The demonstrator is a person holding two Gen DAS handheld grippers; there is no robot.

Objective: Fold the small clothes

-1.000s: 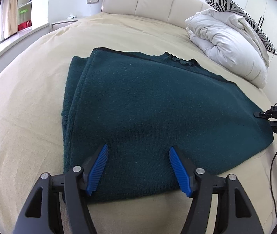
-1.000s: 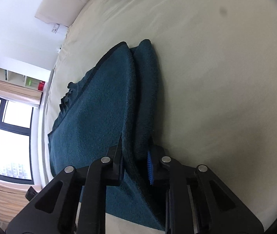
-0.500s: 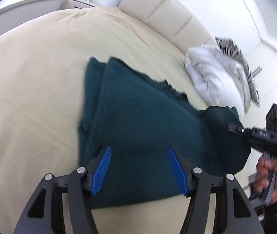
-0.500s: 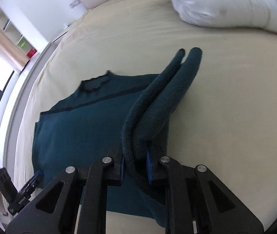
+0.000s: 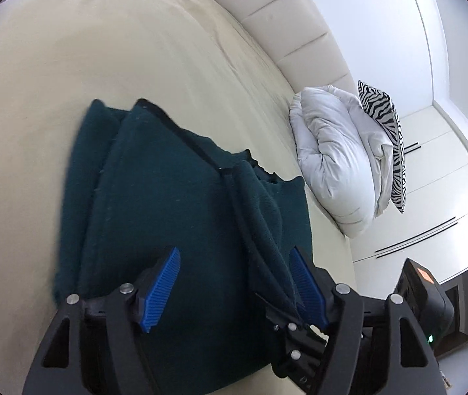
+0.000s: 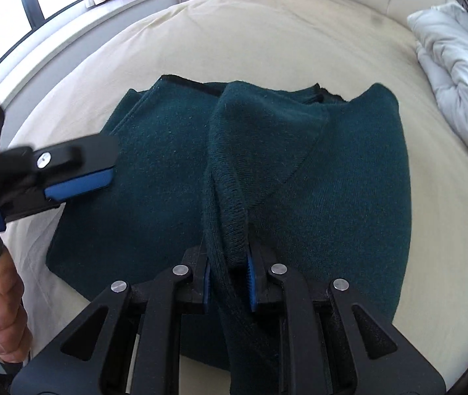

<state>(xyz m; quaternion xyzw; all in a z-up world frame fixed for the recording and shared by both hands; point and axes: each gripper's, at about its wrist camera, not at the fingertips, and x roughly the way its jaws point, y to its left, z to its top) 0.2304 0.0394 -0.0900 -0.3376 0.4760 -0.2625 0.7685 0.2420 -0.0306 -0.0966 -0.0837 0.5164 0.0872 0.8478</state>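
A dark teal knitted garment point(image 5: 174, 204) lies on the cream bed point(image 5: 102, 52), partly folded over itself. My right gripper point(image 6: 228, 276) is shut on a bunched edge of the garment point(image 6: 332, 177) and holds that edge lifted over the near side of the cloth. In the left wrist view the right gripper point(image 5: 294, 326) shows at the lower right with the fold hanging from it. My left gripper point(image 5: 234, 283) is open and empty, its blue pads just above the garment's near edge. It also shows in the right wrist view point(image 6: 79, 177) at the left.
A white duvet point(image 5: 335, 161) and a zebra-striped pillow point(image 5: 388, 138) lie at the head of the bed by the padded headboard point(image 5: 286, 33). White wardrobe doors point(image 5: 437, 177) stand to the right. A window sill point(image 6: 79, 29) runs along the far left.
My right gripper has carried the garment's right edge up and across to the left over the rest of the cloth. My left gripper stayed open and swung right along the near edge.
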